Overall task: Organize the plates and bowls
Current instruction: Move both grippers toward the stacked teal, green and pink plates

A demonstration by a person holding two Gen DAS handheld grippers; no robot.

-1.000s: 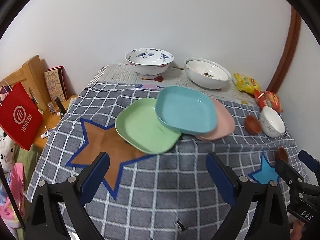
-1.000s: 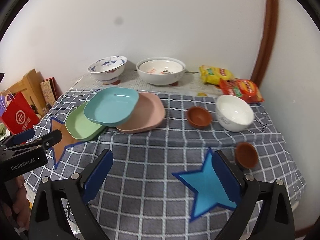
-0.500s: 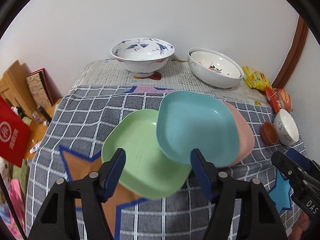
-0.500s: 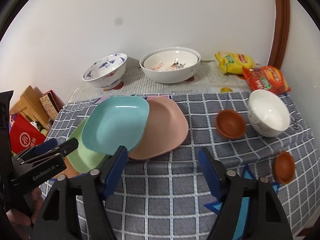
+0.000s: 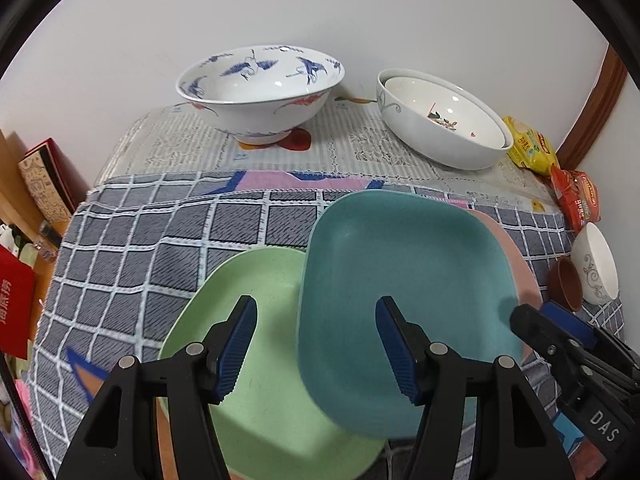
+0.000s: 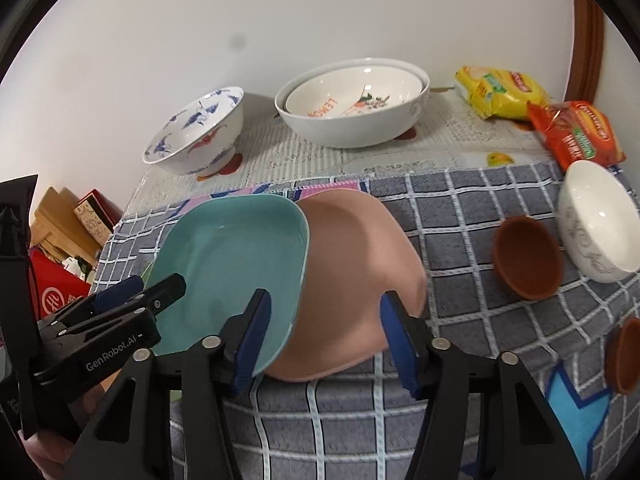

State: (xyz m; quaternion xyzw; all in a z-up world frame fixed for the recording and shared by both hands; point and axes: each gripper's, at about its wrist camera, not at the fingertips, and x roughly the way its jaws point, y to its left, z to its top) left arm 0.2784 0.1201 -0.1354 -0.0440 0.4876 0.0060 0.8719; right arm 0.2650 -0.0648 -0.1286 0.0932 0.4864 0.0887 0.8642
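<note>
Three square plates overlap on the checked cloth: green (image 5: 248, 320), teal (image 5: 404, 280) on top, pink (image 6: 360, 272) at the right. My left gripper (image 5: 314, 344) is open above the seam of green and teal. My right gripper (image 6: 326, 338) is open above the near edges of teal (image 6: 236, 264) and pink. A blue-patterned bowl (image 5: 260, 88) and two nested white bowls (image 5: 444, 120) stand at the back. A small white bowl (image 6: 596, 220) and two brown cups (image 6: 528, 256) (image 6: 626, 354) are at the right.
Yellow (image 6: 500, 92) and red (image 6: 576, 132) snack packets lie at the back right. A red bag (image 5: 14, 308) and wooden items (image 5: 40, 184) stand beyond the table's left edge. The wall is close behind the bowls.
Both grippers have moved forward and down toward the plates, which now fill the near view. Both stay open. The plates have not moved.
</note>
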